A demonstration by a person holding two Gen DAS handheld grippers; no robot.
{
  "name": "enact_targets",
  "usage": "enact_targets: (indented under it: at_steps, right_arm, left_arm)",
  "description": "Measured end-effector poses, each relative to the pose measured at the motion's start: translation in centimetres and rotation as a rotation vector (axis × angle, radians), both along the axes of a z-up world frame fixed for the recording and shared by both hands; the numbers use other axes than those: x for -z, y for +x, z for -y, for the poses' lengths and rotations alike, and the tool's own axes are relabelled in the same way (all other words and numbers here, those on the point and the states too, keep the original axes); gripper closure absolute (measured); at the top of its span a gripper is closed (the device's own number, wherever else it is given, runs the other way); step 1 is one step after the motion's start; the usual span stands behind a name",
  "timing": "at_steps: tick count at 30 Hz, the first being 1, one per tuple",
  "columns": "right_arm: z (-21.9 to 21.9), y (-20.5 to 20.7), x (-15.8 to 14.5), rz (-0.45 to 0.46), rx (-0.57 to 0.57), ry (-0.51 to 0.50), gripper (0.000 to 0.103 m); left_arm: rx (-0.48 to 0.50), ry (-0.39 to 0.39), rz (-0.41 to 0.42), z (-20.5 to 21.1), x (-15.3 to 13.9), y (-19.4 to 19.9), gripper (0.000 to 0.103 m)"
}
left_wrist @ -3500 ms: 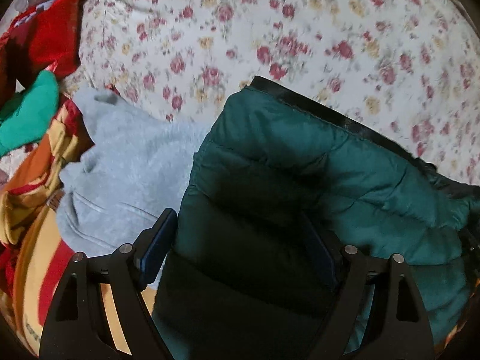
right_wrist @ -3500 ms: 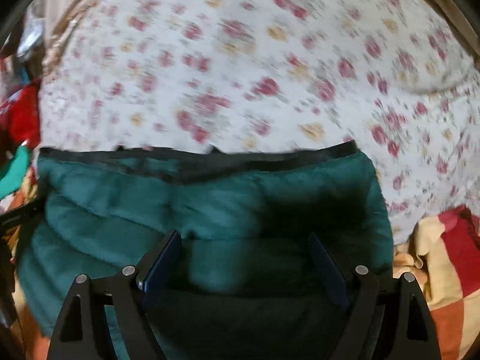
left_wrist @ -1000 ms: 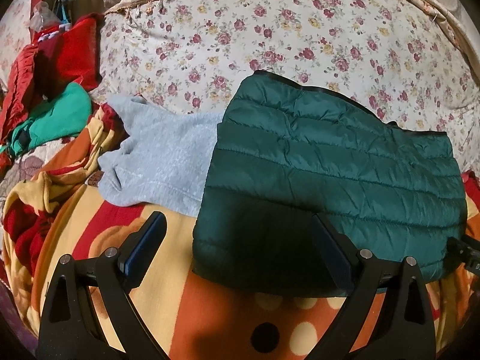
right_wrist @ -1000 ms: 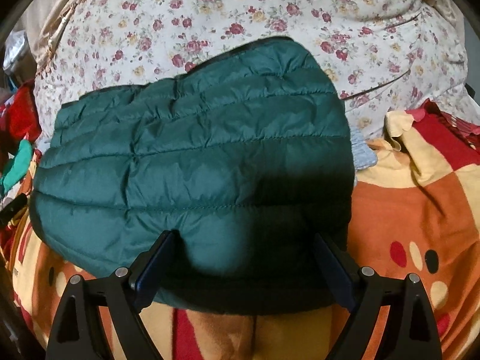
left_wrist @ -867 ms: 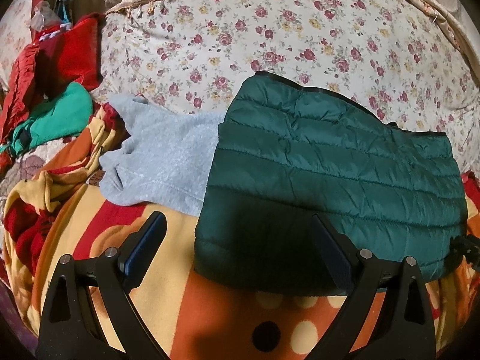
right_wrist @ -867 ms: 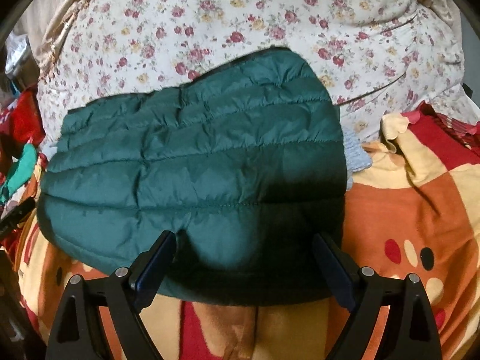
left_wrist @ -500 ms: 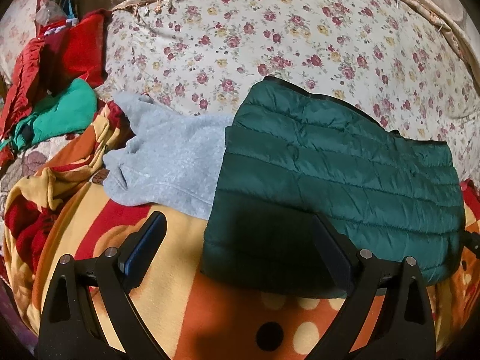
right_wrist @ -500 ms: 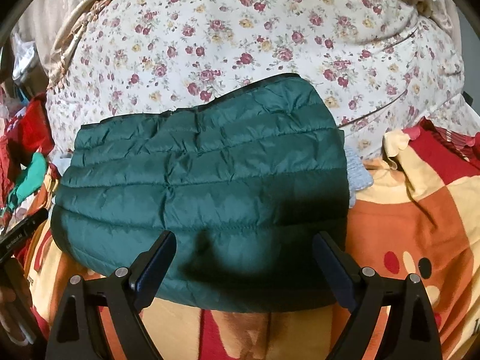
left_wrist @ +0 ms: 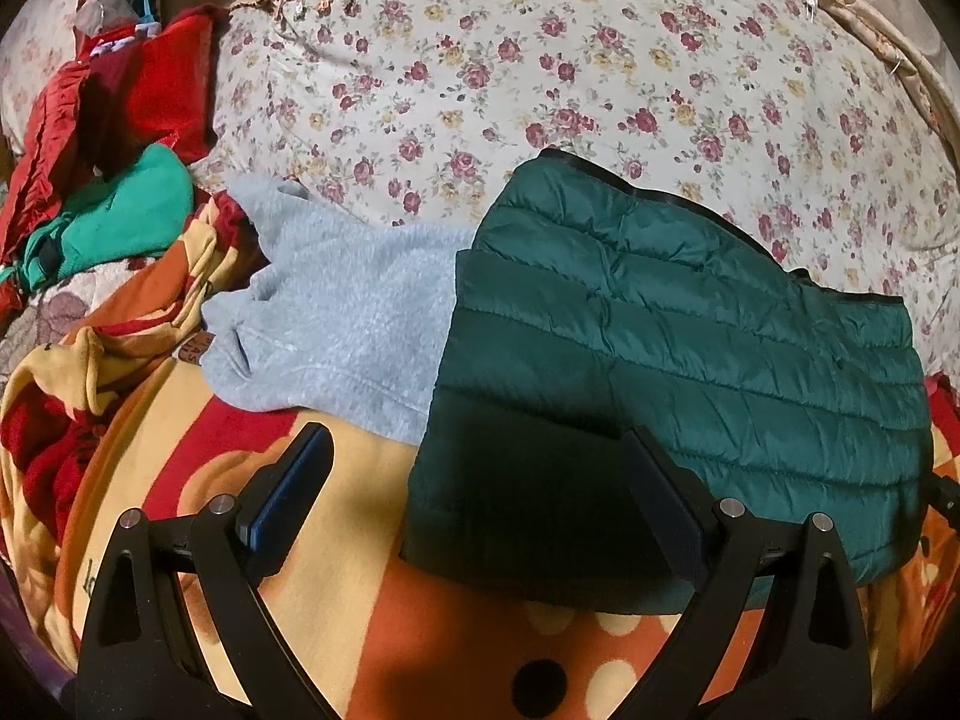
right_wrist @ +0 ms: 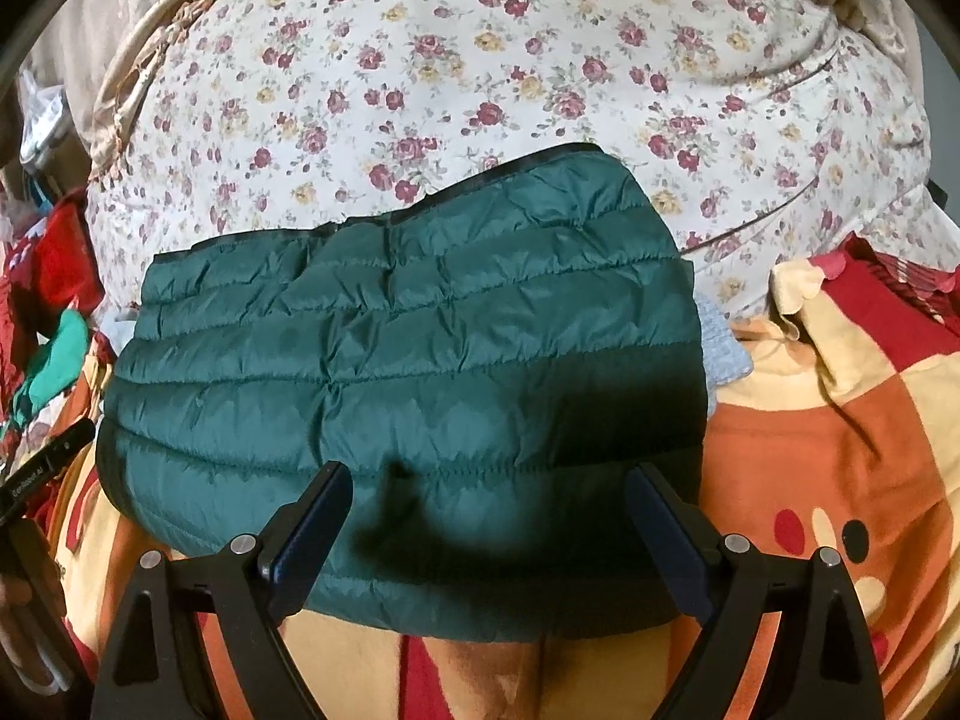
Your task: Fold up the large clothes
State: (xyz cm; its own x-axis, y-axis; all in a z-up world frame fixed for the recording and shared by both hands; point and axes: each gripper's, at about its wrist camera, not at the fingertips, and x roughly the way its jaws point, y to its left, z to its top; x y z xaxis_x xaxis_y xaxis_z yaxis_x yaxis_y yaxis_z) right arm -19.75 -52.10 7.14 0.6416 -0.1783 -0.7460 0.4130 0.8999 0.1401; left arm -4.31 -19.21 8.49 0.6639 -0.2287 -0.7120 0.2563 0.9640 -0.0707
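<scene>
Dark green and puffy, the folded quilted jacket (left_wrist: pixel 690 372) lies flat on the bed in our left wrist view. Its near part rests on the orange, red and yellow patterned blanket (left_wrist: pixel 336 546), and its far part reaches onto the cream bedcover with small red roses (left_wrist: pixel 570 72). A soft grey fleece top (left_wrist: pixel 342 324) lies just beside the jacket on the left, and the jacket's edge covers part of it. Farther left we see a bright green cloth (left_wrist: pixel 126 210) and a pile of red cloth (left_wrist: pixel 120 90). Our left gripper (left_wrist: pixel 480 480) has its two black fingers spread wide apart. Nothing is between them. They hang in front of the jacket's near left corner and do not touch it.

In our right wrist view the same green jacket (right_wrist: pixel 420 360) fills the middle. Its black trimmed edge lies on the rose bedcover (right_wrist: pixel 480 48). A small bit of the grey top (right_wrist: pixel 720 354) peeks out at the jacket's right side. The patterned blanket (right_wrist: pixel 840 420) spreads to the right and under the near edge. Our right gripper (right_wrist: pixel 489 504) is wide open too, and it holds nothing. Its fingers sit in front of the jacket's near edge, where a dark shadow falls. At the far left edge we see part of the other black tool (right_wrist: pixel 42 474).
</scene>
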Motion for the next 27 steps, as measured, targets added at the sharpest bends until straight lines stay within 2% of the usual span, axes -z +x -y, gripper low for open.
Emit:
enact_targets:
  at_steps: [18,27]
  right_arm:
    - [1.8,3.1,-1.0,0.029,-0.002,-0.062,0.012]
    - [3.6,6.3,-0.4,0.026,0.01,-0.077,0.012]
  left_arm:
    - [-0.024,0.023,-0.002,0.9,0.5,3.0,0.006]
    - [-0.044,0.004,-0.053,1.0,1.9,4.9,0.006]
